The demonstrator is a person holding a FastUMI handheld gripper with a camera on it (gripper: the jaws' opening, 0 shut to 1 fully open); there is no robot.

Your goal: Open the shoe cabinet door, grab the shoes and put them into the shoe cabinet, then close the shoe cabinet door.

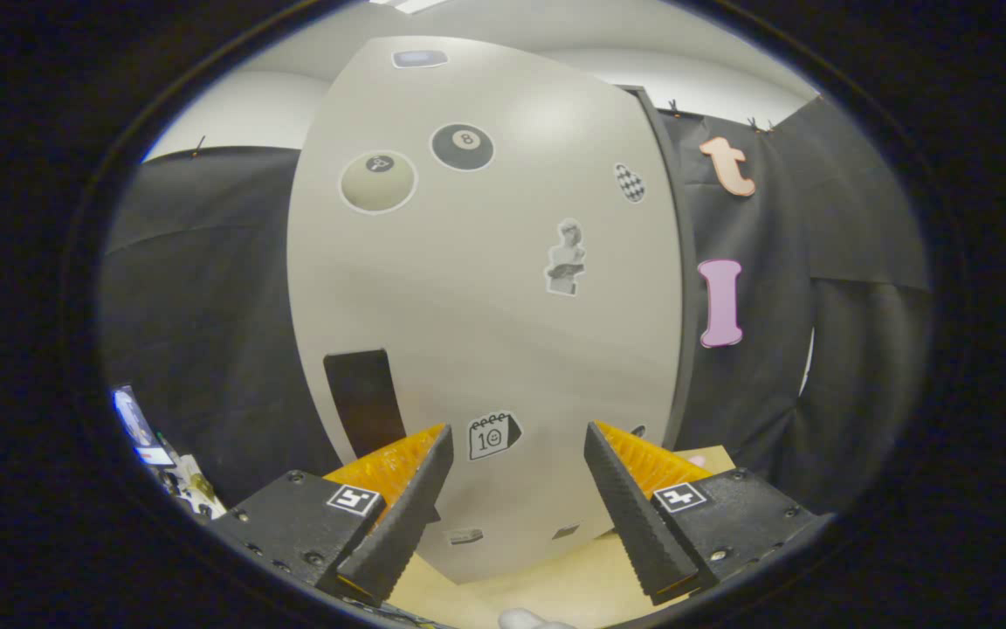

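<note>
- While facing the tall beige sticker-covered shoe cabinet door (485, 288), spread wide, the claw (516, 476), gripping nothing.
- Straight ahead of the fingers and beyond them, looming close, door seemingly shut.
- Just beyond one fingertip, a dark rectangular handle cutout (365, 400).
- Underneath, pale wooden floor (547, 577).
</note>
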